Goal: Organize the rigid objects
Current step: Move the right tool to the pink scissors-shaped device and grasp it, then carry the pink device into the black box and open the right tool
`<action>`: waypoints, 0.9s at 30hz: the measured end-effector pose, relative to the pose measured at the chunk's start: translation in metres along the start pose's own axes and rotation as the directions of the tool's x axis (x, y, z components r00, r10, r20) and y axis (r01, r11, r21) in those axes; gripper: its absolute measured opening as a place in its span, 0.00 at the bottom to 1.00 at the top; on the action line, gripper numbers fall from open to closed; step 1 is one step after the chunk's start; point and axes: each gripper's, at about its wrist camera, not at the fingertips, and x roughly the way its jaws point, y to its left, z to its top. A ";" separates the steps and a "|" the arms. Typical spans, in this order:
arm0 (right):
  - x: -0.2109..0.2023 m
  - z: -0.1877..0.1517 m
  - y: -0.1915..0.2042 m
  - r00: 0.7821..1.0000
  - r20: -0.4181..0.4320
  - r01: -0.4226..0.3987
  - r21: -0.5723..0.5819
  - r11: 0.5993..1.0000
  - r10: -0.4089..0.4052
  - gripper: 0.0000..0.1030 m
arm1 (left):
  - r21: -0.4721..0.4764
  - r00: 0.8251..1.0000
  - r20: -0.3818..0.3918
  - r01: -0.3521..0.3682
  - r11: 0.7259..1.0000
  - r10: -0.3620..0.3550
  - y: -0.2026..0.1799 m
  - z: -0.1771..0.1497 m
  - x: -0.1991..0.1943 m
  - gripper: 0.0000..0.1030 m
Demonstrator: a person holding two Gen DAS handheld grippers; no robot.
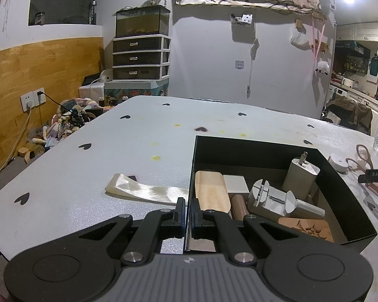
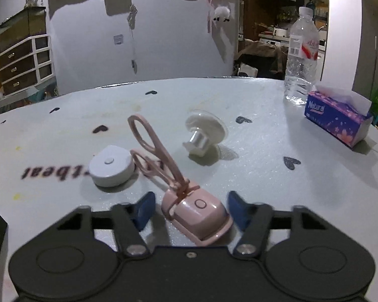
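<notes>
Straddling the pink eyelash curler [image 2: 196, 212] on the surface [image 2: 264, 151], my right jaws [image 2: 190, 209] released, blue pads either side, not touching, my left jaws [image 1: 188, 216] clenched on the black box [image 1: 345, 188] wall.

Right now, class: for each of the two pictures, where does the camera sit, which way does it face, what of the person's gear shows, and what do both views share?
Left wrist view: sits on the left gripper, looking forward and down over the table at the black box; the jaws are shut on the box's left wall.
Right wrist view: sits on the right gripper, looking over the table at the pink eyelash curler between its open jaws, with no pad touching it.
Shared: eyelash curler, white round case, water bottle, drawer unit.
</notes>
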 end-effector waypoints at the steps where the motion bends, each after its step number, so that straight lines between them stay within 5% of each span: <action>1: -0.001 0.000 0.000 1.000 0.001 -0.001 -0.002 1.000 0.001 0.52 | 0.000 1.000 0.000 0.000 1.000 0.000 0.000 0.000 0.000 0.03; 12: -0.023 0.006 -0.003 0.995 0.061 -0.073 -0.024 0.997 0.075 0.49 | -0.001 1.000 0.000 -0.001 1.000 0.001 0.001 0.000 0.000 0.03; 17: -0.054 0.014 0.001 0.978 0.098 -0.185 -0.017 0.983 0.185 0.49 | 0.000 1.000 0.000 -0.002 1.000 0.002 0.001 0.000 0.000 0.03; 20: -0.082 0.018 0.014 0.938 0.113 -0.325 -0.043 0.945 0.328 0.49 | -0.001 1.000 0.000 -0.001 1.000 0.001 0.001 0.000 0.000 0.03; 27: -0.129 0.021 0.073 0.802 0.087 -0.561 -0.233 0.794 0.592 0.49 | -0.002 1.000 0.000 0.000 1.000 0.000 0.001 0.000 0.000 0.03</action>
